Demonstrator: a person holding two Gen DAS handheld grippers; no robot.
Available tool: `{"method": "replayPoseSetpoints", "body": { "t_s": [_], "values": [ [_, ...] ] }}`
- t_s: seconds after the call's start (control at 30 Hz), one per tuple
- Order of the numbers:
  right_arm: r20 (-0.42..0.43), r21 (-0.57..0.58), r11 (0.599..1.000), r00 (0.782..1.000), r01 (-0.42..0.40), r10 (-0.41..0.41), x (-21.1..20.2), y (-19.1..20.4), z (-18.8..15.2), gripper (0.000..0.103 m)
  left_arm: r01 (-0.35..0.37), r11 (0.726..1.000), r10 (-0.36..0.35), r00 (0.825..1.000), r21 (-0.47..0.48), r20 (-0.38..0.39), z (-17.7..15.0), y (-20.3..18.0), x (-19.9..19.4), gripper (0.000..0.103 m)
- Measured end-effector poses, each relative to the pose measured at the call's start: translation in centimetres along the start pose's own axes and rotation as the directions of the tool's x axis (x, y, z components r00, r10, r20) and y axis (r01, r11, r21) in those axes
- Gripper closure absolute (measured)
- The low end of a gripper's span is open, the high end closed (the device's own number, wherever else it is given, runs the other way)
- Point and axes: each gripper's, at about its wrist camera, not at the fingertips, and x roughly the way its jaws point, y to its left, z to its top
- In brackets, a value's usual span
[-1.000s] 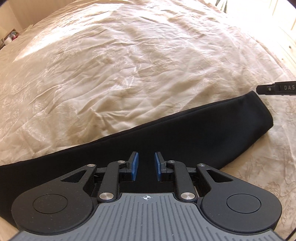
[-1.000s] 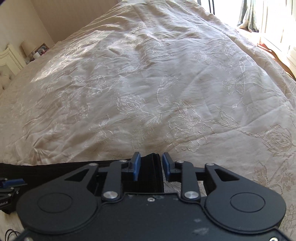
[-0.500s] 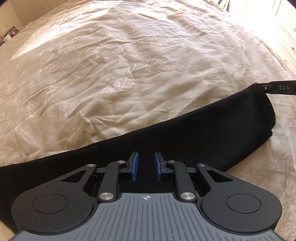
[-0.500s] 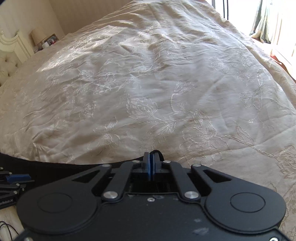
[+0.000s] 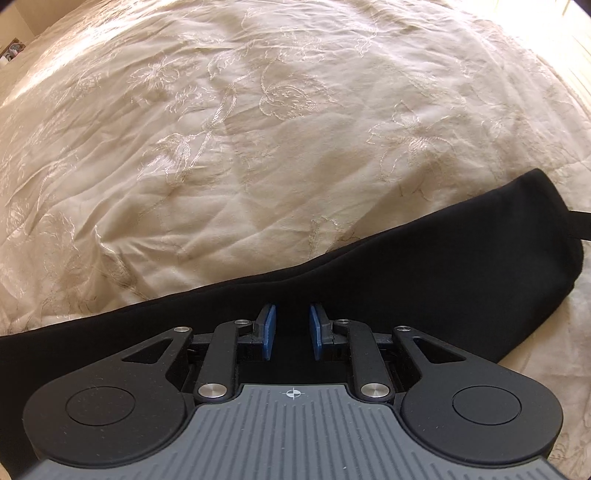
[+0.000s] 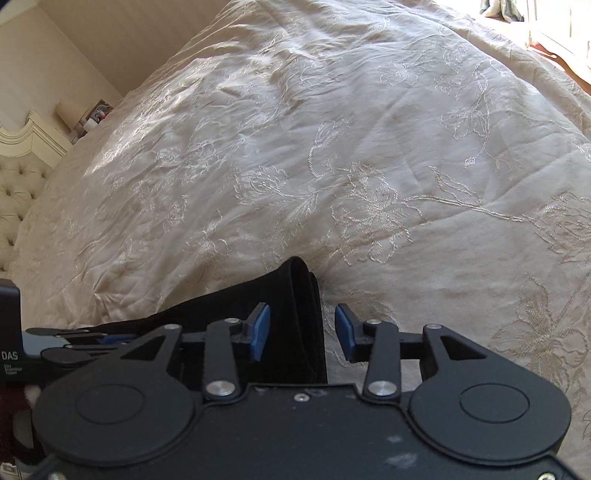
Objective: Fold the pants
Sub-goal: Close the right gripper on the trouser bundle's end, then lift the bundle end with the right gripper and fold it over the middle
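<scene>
Black pants lie folded lengthwise as a long dark band across the near edge of a cream bedspread. My left gripper is open, its blue pads hovering over the middle of the band with fabric under and between them. In the right wrist view the folded end of the pants stands up between the pads of my right gripper, which is open wide. The right pad is clear of the cloth. The left gripper's body shows at the left edge.
The embroidered bedspread stretches far ahead, wrinkled. A tufted headboard and a nightstand with small items are at the far left. A bright window and curtain are at the far right.
My right gripper shut on the pants' end half a second ago and has now opened wide, letting go. Both views have moved closer to the bed. My left gripper stayed open.
</scene>
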Motion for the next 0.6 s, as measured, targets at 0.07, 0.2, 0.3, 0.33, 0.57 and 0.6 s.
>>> {"method": "replayPoseSetpoints", "body": {
  "t_s": [0.07,0.2,0.3,0.33,0.57,0.6],
  "values": [
    [-0.029,0.003,1.000,0.999,-0.024,0.024,0.3,-0.4,-0.6,0.058,-0.013,0.999,0.013,1.000,0.037,0.002,-0.1,-0.3,0.1,0.083],
    [-0.101,0.020,0.997,0.992,-0.072,0.073,1.3,-0.7,-1.3,0.055,-0.014,0.998,0.014,1.000,0.061,0.011,-0.2,-0.4,0.3,0.083],
    [-0.138,0.002,0.996,0.986,-0.095,0.094,2.2,-0.6,-1.5,0.052,0.003,0.999,-0.004,1.000,0.047,0.025,-0.4,-0.1,0.3,0.083],
    [-0.145,-0.001,0.995,0.984,-0.103,0.101,2.5,-0.6,-1.6,0.050,0.006,0.999,-0.008,0.999,0.046,0.031,-0.5,0.0,0.2,0.083],
    [-0.180,0.087,0.980,0.965,-0.177,0.190,4.6,-1.9,-0.8,0.042,0.013,0.999,-0.014,0.999,0.046,0.034,-0.6,0.0,0.2,0.083],
    [-0.182,0.101,0.978,0.963,-0.185,0.201,4.8,-2.1,-0.7,0.042,0.013,0.999,-0.015,0.999,0.044,0.034,-0.6,0.0,0.2,0.083]
  ]
}}
